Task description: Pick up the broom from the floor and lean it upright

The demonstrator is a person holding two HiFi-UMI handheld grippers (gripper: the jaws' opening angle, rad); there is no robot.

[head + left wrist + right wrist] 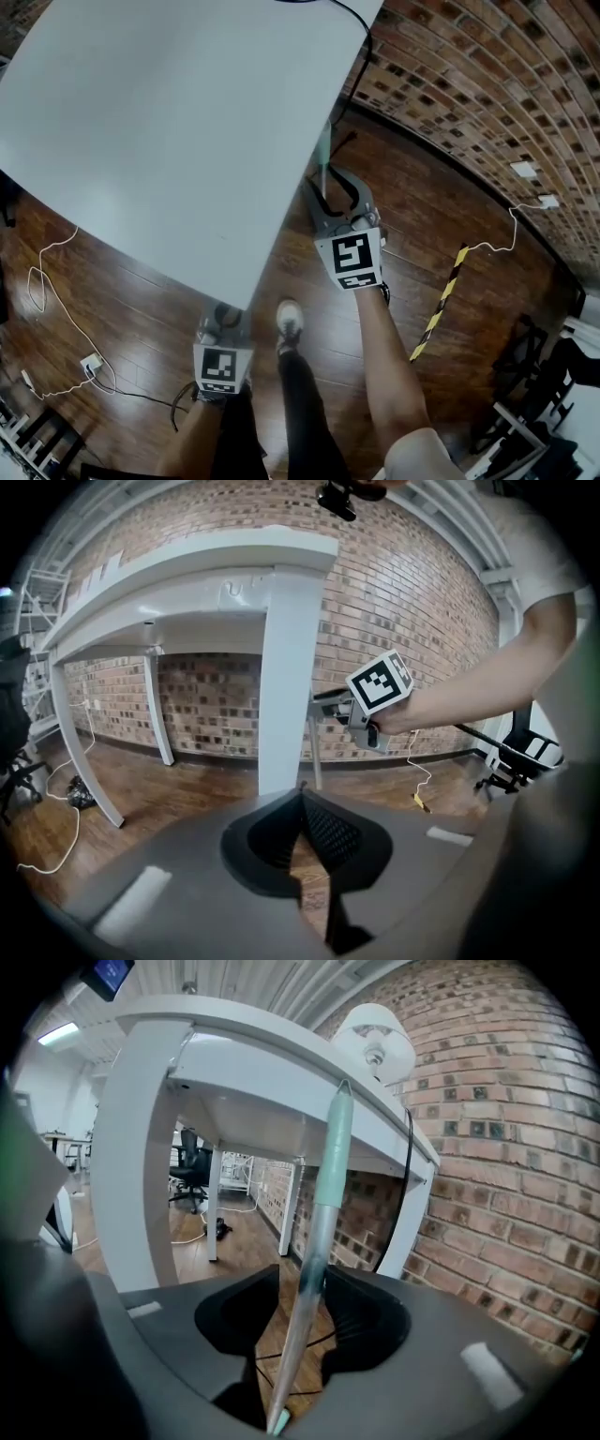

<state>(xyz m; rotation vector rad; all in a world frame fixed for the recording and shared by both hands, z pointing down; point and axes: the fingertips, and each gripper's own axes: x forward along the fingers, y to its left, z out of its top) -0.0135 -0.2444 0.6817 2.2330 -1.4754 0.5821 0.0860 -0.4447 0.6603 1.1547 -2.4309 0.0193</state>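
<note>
Broom handle [323, 1213] is seen near upright between the spread fingers of the right gripper [302, 1283], ungripped; the left gripper [300, 799] is pressed together, farther off.

The desk [169, 122] is plain white, legs too. The wall [487, 84] is red-brown brick with pale mortar lines. The floor [122, 300] is dark reddish-brown wood planking. The broom handle [323, 1194] is pale mint green towards 12 o'clock and silver-grey lower down. The right tool [305, 1288] and left tool [300, 803] are grey with black ribbed pads. Each has a white marker cube [352, 255] printed with black squares. At 4 o'clock from the right tool lies a strip [439, 305] striped yellow and black. White cables [42, 281] trail at 9 o'clock.
</note>
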